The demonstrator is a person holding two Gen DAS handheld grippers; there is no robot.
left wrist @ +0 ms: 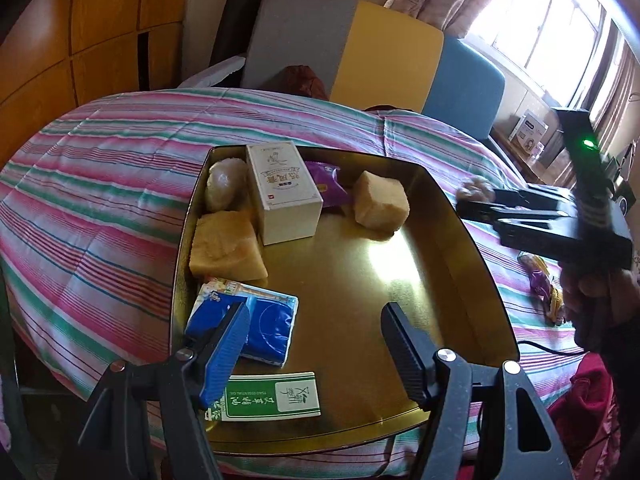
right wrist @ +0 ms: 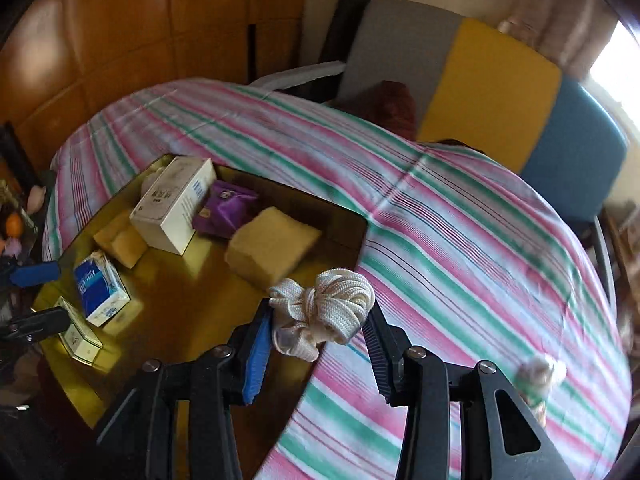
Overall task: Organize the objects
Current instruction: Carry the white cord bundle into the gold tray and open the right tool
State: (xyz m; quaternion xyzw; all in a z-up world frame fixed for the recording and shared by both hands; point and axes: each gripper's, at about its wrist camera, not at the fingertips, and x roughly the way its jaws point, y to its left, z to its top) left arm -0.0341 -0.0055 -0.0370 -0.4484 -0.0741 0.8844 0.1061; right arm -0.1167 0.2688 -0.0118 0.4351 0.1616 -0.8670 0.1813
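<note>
A gold tray [left wrist: 440, 248] lies on the striped cloth. It holds a white box [left wrist: 282, 192], two yellow sponges [left wrist: 224, 246] [left wrist: 380, 200], a purple packet [left wrist: 326, 182], a whitish ball [left wrist: 224, 184], a blue tissue pack [left wrist: 264, 326] and a green-and-white box [left wrist: 272, 396]. My left gripper [left wrist: 316, 320] is open and empty above the tray's near side, over the tissue pack. My right gripper [right wrist: 316, 320] is shut on a bundle of white cord [right wrist: 324, 308] at the tray's right rim [right wrist: 360, 240]. It also shows in the left wrist view [left wrist: 476, 200].
A striped cloth [right wrist: 460, 220] covers the table. A grey, yellow and blue chair back [left wrist: 360, 44] stands behind it. A wrapped snack [left wrist: 540, 276] lies on the cloth right of the tray, and a pale blurred object [right wrist: 540, 372] near my right gripper. Wooden cabinets [left wrist: 80, 40] are at left.
</note>
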